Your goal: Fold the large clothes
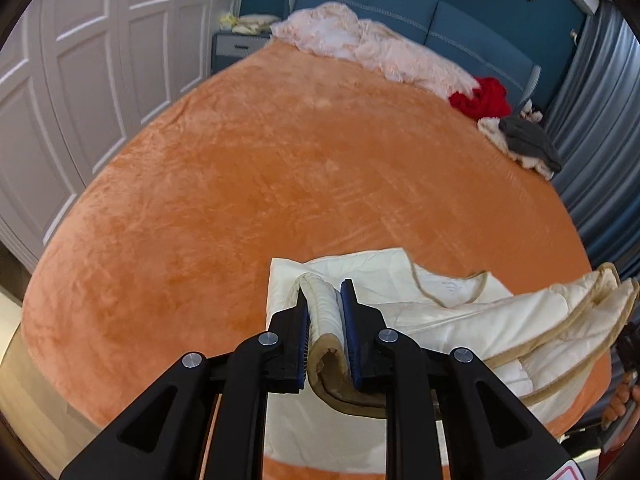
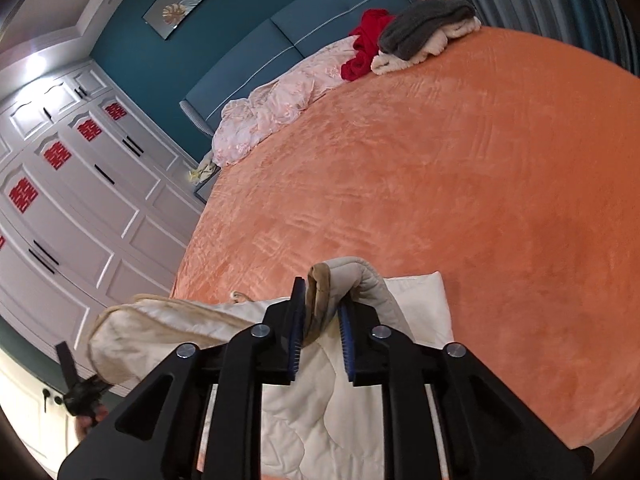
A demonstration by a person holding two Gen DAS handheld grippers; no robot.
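Left gripper [image 1: 325,312]: jaws part-open, pads against the vest [image 1: 452,312] hem fold.
Right gripper [image 2: 320,312]: part-open, hem draped between, loose.
Bed [image 1: 280,168]: vest lying half-folded.

Left gripper [image 1: 325,312]: black plastic linkage arms, four round silver rivets, two fingers [image 1: 352,320] with blue ribbed pads.
Right gripper [image 2: 320,320]: same black frame with triangular cut-outs, four silver rivets, blue ribbed pads.
Marking: small red-and-white label at lower edge, left wrist view.
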